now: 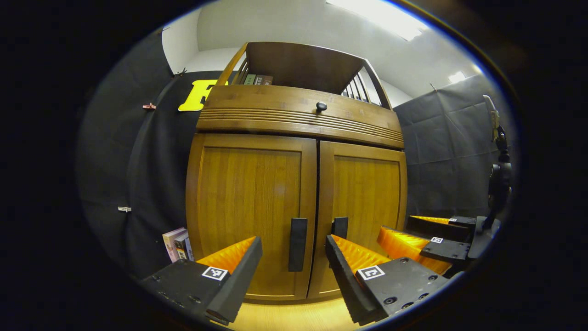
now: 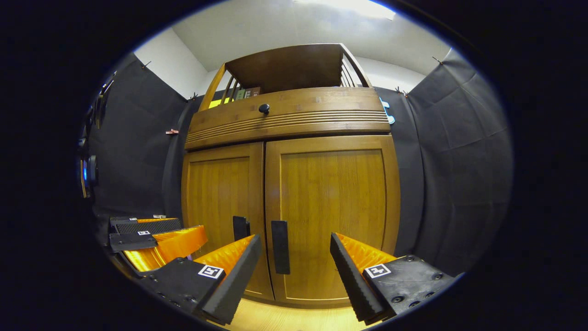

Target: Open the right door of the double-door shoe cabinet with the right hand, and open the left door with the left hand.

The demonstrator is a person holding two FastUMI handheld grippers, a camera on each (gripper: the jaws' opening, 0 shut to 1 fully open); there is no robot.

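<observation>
- We see both doors of the brown wooden double-door shoe cabinet (image 2: 294, 193) closed.
- We hold the left gripper (image 1: 294, 262) and right gripper (image 2: 296, 262) with fingers spread, gripping nothing, before the black handles (image 2: 280, 247).

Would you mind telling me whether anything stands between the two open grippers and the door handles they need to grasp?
Nothing visible does. The left gripper faces the left door's handle with open space between, and the right gripper likewise faces the right door's handle. Both doors are shut, and the floor before them looks bare.

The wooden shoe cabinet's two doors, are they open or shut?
Shut. Both wooden doors lie flush, edges meeting at the middle seam, nothing inside showing.
</observation>
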